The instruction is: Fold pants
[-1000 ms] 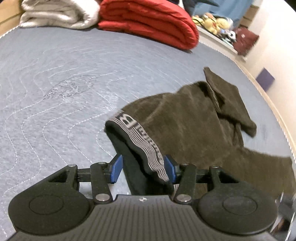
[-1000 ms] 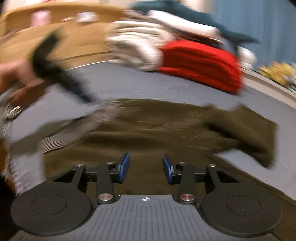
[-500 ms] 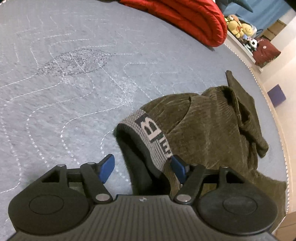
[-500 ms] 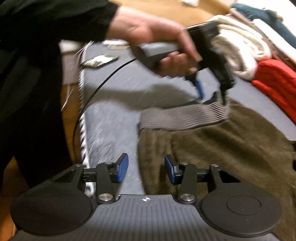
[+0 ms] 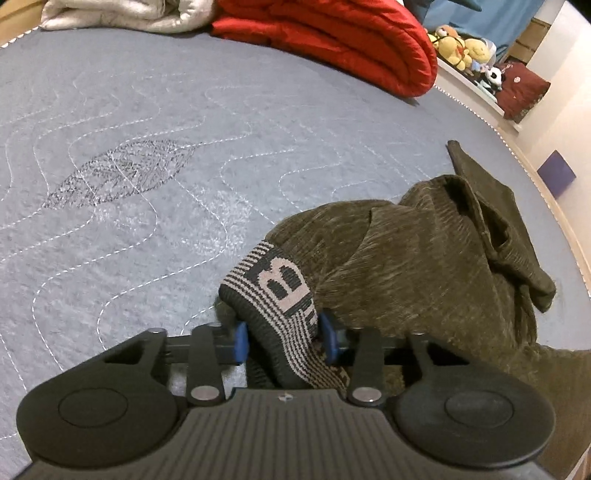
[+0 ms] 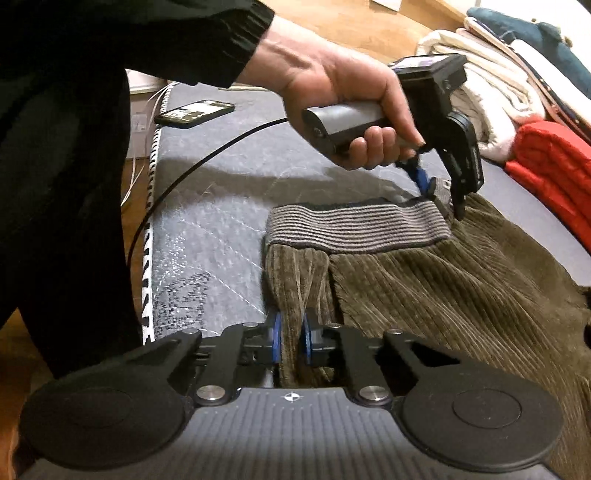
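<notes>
Bed (image 5: 155, 110): grey quilted cover, fills upper left of the frame.
Pants (image 6: 461, 295): olive corduroy, lying right of centre on the bed.
Left gripper (image 5: 284, 338): fingers just closed, clamped on striped waistband (image 5: 280, 291).
Right gripper (image 6: 290, 338): fingers just closed, clamped on corduroy fold below the waistband.

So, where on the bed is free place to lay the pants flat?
The widest free patch is the grey quilted mattress, left of the pants and before the red blanket and white blanket. A narrower strip lies between waistband and phone. The right edge is crowded.
</notes>
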The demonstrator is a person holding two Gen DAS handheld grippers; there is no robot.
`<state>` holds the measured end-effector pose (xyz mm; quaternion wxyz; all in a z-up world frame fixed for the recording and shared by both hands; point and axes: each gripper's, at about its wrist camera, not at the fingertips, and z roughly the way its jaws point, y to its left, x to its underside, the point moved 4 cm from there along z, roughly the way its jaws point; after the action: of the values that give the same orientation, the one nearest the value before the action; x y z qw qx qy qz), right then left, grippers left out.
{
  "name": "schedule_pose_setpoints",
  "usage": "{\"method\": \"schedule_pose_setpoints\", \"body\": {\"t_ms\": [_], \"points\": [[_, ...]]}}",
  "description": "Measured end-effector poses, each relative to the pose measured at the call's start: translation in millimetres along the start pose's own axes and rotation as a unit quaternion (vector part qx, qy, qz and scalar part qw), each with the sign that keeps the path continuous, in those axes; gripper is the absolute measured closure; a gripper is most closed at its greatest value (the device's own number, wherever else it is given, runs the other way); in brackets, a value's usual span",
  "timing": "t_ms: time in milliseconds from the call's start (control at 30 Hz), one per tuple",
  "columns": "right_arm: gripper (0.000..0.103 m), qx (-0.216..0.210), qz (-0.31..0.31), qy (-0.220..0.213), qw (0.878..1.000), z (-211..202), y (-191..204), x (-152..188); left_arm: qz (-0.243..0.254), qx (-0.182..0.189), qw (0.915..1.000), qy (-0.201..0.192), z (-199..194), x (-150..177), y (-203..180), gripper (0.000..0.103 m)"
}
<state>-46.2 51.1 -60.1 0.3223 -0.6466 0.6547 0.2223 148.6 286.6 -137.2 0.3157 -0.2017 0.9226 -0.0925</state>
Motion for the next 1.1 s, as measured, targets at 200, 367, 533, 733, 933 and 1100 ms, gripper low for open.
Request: {"method": "schedule_pose_setpoints", "body": {"t_ms": [200,367,533,733,933,1100], "points": [[0.093,-0.026,-0.040,-0.007,0.999,7.3,8.3,-13.5,0.010,-0.006,0.9990,-0.044,-23.8,-7.8,0.0,0.072],[0.094,-0.044,-0.038,-0.017,0.998,8.9,7.2,-26.8,0.012,-0.011,0.9979,-0.062,-40.1,-10.9,6.9,0.074],[0.094,-0.060,-0.037,-0.041,0.997,7.4,12.8,-47.6,0.004,-0.029,0.9979,-0.058,-45.7,-11.1,26.0,0.073],[0.091,-0.022,-0.049,0.014,0.998,34.5,20.4,-39.7,0.081,-0.101,0.9907,-0.041,-38.9,-4.4,17.9,0.055],[0.047,0.007,-0.031,-0.025,0.999,6.4,11.6,-51.4,0.091,-0.086,0.9888,-0.081,-77.6,-10.1,-11.5,0.055],[0.044,0.040,0.015,-0.030,0.999,-13.3,-14.0,-47.5,0.116,-0.112,0.9830,-0.089,-84.9,-4.7,-34.1,0.055]]}}
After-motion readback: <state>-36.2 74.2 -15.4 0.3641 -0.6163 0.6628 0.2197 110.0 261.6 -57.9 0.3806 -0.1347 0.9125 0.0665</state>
